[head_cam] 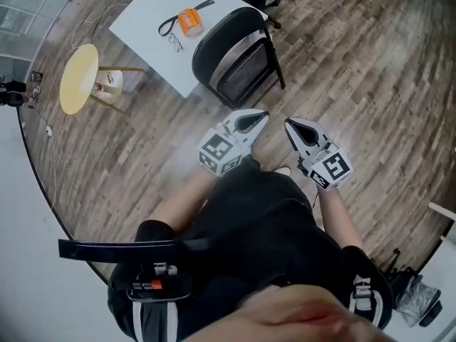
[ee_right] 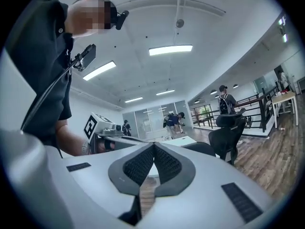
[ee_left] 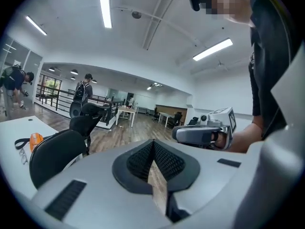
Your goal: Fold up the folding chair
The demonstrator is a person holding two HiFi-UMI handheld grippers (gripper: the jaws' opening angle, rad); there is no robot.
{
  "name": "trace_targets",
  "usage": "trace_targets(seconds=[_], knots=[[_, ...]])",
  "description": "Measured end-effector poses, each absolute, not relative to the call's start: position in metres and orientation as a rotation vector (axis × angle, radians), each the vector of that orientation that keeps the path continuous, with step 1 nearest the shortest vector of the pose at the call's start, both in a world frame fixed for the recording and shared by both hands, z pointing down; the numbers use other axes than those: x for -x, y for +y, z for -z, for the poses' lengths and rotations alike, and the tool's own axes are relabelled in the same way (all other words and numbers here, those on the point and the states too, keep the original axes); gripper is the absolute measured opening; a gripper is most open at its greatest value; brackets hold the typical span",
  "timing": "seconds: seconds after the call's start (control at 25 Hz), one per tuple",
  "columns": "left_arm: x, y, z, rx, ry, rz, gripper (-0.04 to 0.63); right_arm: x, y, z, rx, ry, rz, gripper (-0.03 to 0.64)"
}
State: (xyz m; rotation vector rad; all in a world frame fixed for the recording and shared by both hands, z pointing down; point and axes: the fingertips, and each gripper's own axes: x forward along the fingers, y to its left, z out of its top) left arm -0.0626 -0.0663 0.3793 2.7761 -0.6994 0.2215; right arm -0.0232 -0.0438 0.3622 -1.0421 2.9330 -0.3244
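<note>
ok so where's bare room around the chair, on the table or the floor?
Free: the white table's left part, between its corner and the orange item; wood floor right of the folding chair; floor between chair and the shut left gripper and right gripper. Crowded: table by the chair, with strap and glasses; narrow gap at the yellow stool.

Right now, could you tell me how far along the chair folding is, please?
Done, it seems: the folding chair looks folded flat, its seat up within the frame, standing at the white table edge. In hand: nothing; the left tool and right tool are both shut, empty and apart from the chair. Left: nothing that I can see, unless the chair needs moving.
</note>
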Motion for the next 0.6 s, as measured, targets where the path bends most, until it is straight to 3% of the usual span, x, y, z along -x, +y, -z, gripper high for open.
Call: trace_targets(seconds=[0.6], knots=[[0.081,-0.08,-0.344,-2.769,-0.705,-0.074,0.005,0.041,-0.051,-0.304,0.996,2.975,0.173,0.009]])
